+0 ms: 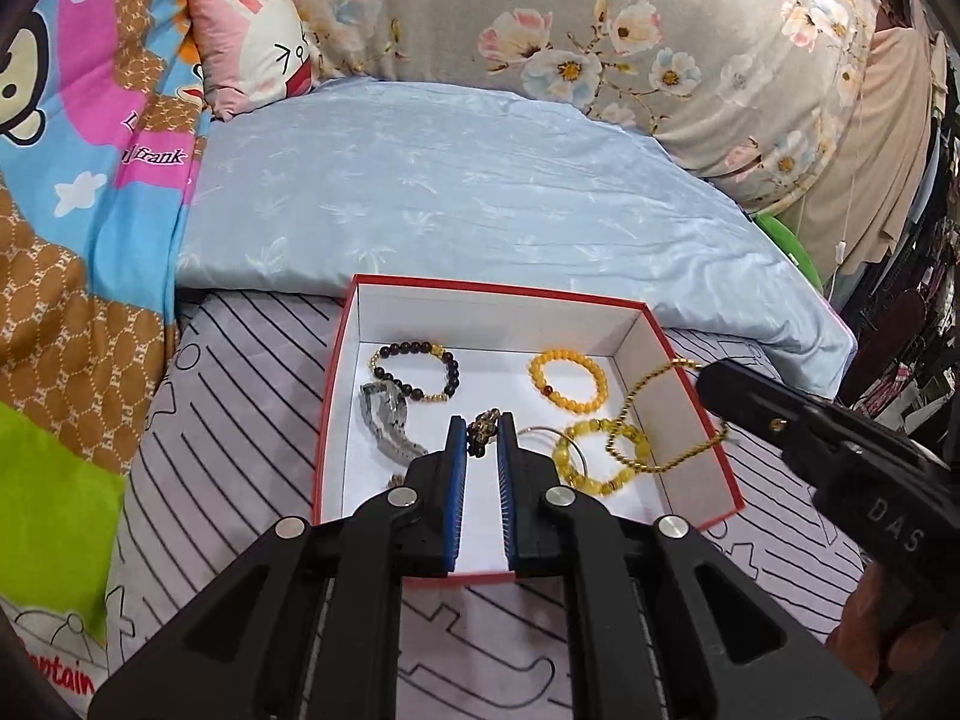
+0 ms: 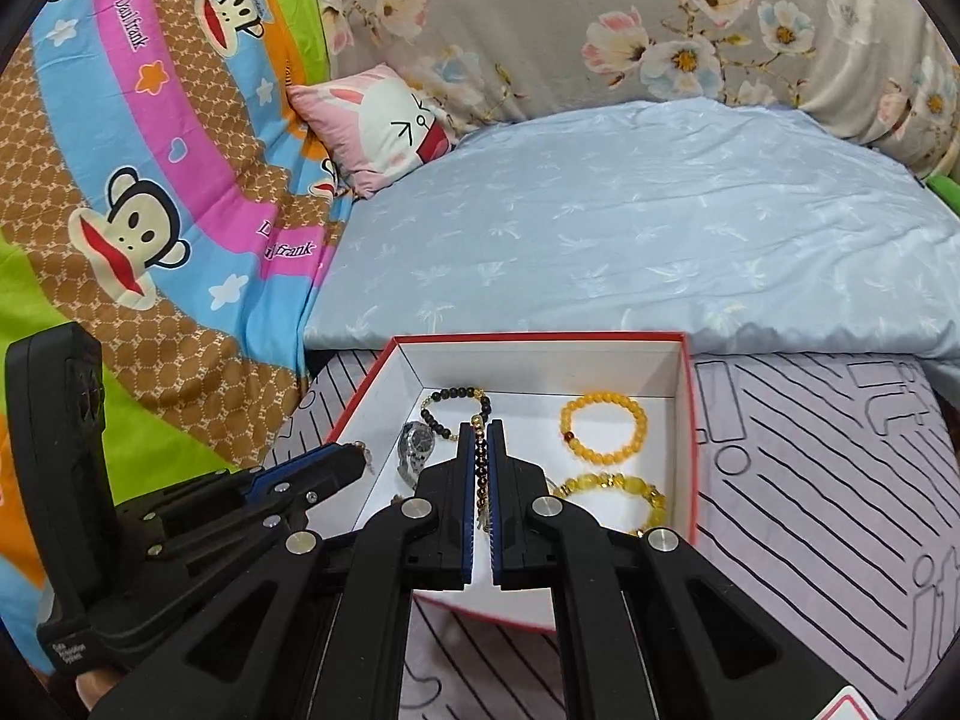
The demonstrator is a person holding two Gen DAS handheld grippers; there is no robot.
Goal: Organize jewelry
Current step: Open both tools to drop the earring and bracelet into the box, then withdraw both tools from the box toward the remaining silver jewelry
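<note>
A red box [image 1: 498,289] [image 2: 540,337] with a white inside lies on the striped sheet. In it are a black bead bracelet [image 1: 414,372] [image 2: 456,411], a silver watch [image 1: 390,423] [image 2: 417,450], an orange bead bracelet [image 1: 567,381] [image 2: 603,426] and a clear yellow bracelet [image 1: 576,462] [image 2: 612,489]. My left gripper [image 1: 482,420] [image 2: 360,456] hangs over the box's near left part, shut on a small dark beaded piece [image 1: 483,432]. My right gripper [image 2: 480,426] [image 1: 708,375] is shut on a gold and dark-red bead strand [image 2: 480,465], whose gold loop [image 1: 624,420] drapes over the box's right wall.
A folded light blue quilt [image 1: 456,180] lies right behind the box. A pink rabbit cushion [image 1: 252,48] and a cartoon monkey blanket [image 2: 150,228] are at the left, with floral bedding [image 1: 600,12] at the back. Striped sheet [image 2: 810,480] surrounds the box.
</note>
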